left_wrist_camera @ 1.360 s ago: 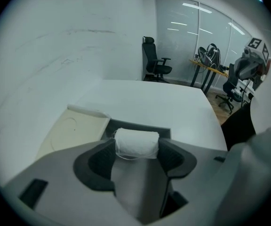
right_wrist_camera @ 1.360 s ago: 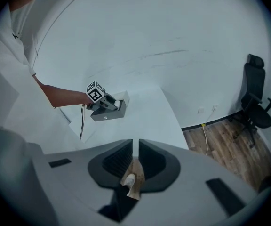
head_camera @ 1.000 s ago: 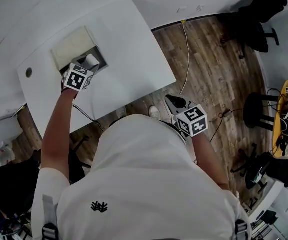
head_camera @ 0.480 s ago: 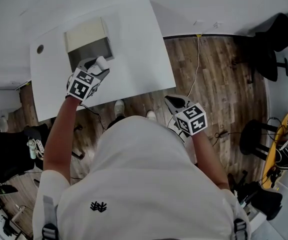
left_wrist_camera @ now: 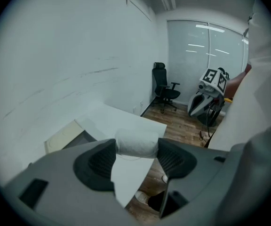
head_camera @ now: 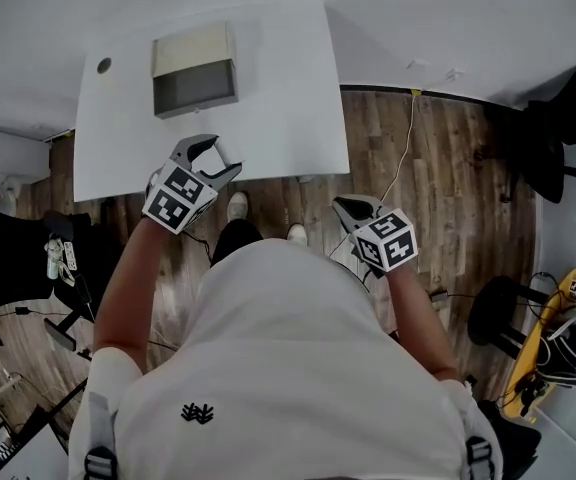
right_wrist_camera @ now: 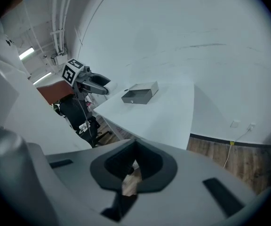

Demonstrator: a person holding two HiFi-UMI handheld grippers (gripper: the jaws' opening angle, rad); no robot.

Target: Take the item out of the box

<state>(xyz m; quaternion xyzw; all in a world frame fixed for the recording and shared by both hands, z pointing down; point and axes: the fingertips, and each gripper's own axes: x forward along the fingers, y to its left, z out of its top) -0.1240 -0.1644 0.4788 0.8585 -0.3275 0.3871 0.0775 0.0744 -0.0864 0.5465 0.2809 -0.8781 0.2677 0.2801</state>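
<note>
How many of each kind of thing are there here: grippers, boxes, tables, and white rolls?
Grippers: 2 (left gripper, right gripper)
box: 1
white roll, held in the left gripper: 1
white table: 1
Total: 5

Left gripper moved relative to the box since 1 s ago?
Yes. The left gripper was at the mouth of the box. It has now pulled back toward the person, past the near edge of the table, clamping a white roll.
</note>
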